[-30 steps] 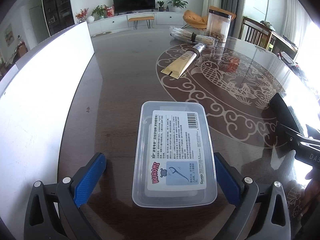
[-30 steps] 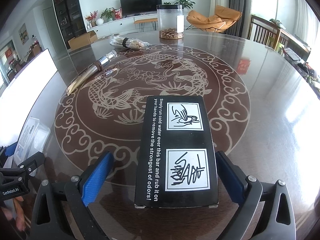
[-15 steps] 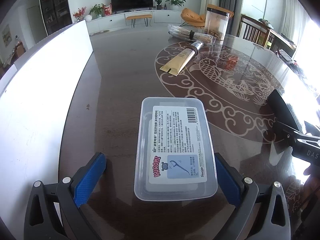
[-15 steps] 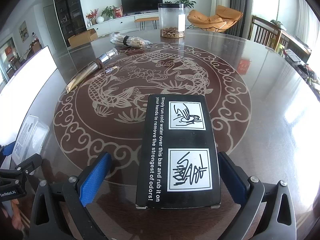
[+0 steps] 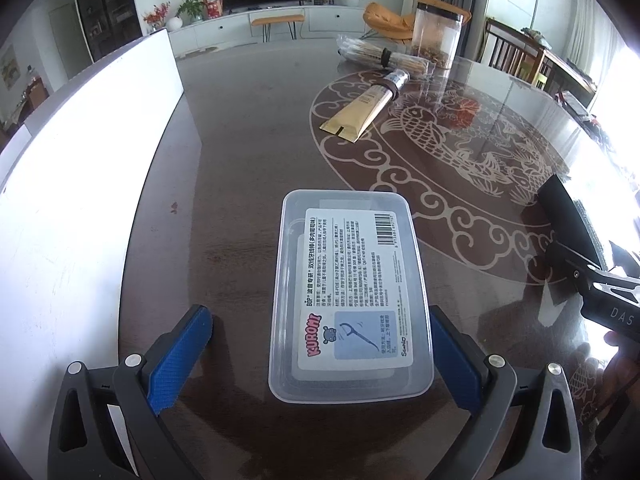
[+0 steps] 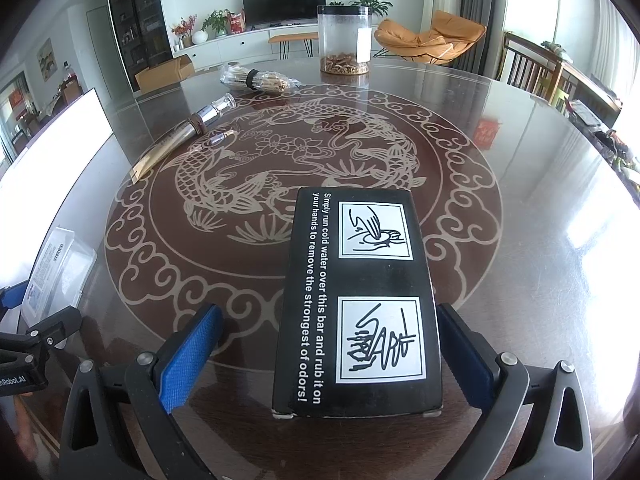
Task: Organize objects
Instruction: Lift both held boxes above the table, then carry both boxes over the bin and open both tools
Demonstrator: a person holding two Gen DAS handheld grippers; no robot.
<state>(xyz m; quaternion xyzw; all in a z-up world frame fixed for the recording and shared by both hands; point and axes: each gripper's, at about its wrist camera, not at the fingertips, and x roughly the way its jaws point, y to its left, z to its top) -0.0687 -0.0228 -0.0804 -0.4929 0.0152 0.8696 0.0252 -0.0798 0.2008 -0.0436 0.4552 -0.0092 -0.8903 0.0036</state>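
Note:
A clear plastic floss-pick box (image 5: 352, 296) with a white label lies flat on the dark table between the blue pads of my left gripper (image 5: 318, 332). That gripper is open: the right pad is close to the box's edge and the left pad stands well clear. A black box with white print (image 6: 360, 300) rests on the table between the pads of my right gripper (image 6: 328, 328), also open, with a wide gap on its left side. The black box (image 5: 568, 216) also shows at the right of the left wrist view, and the clear box (image 6: 56, 268) at the left of the right wrist view.
A gold tube (image 5: 366, 114), a wrapped bundle of sticks (image 5: 380, 56) and a clear canister (image 5: 438, 36) stand farther back on the round patterned table (image 6: 520, 160). A tall white panel (image 5: 80, 160) runs along the left side. Chairs stand beyond the table at the right.
Both views have shifted only slightly. The clear box sits a little farther forward between the left pads. Both grippers stay open and the boxes stay on the table.

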